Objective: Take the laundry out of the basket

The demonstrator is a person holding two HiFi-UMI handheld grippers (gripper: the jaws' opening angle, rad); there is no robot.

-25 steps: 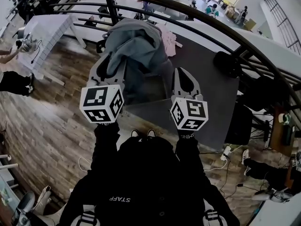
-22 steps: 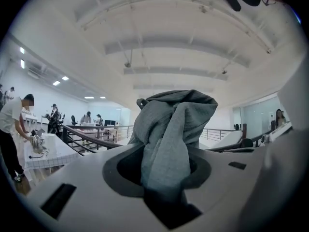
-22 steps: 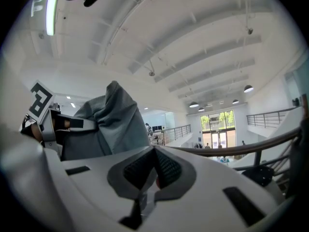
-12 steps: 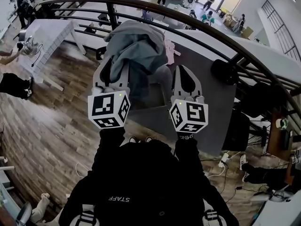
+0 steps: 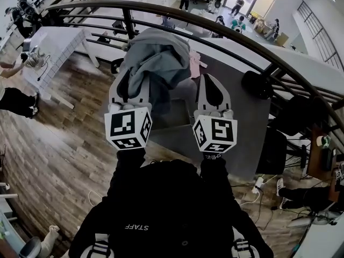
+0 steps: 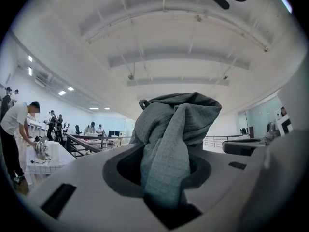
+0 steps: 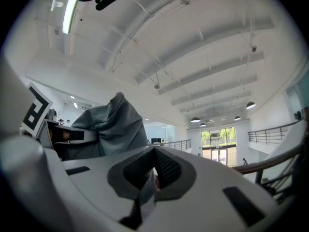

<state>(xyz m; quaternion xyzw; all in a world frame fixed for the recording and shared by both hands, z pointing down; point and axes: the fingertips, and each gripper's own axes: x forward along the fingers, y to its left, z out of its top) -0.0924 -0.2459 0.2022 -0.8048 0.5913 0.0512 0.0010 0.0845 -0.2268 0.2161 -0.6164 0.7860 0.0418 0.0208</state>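
Two handheld grippers are held up in front of a person in a black top, who stands on a wood floor beside a dark table (image 5: pixel 236 106) and a curved black railing (image 5: pixel 161 7). In the head view, the left gripper (image 5: pixel 130 77) is clamped on a bunched grey garment (image 5: pixel 158 55), which sits high above the table and drapes down between the two tools. The left gripper view shows the cloth (image 6: pixel 174 124) wedged between the jaws of that gripper (image 6: pixel 166 178) and rising in a crumpled peak against the white ceiling. The right gripper (image 5: pixel 207 79) is just beside the hanging cloth. In its own view its jaws (image 7: pixel 154 151) are drawn together, and they seem to pinch a thin grey fold, though the strip is too small to be sure. The same grey bundle (image 7: pixel 113 124) shows at that view's left. A pink cloth (image 5: pixel 194 63) lies on the table behind the garment.
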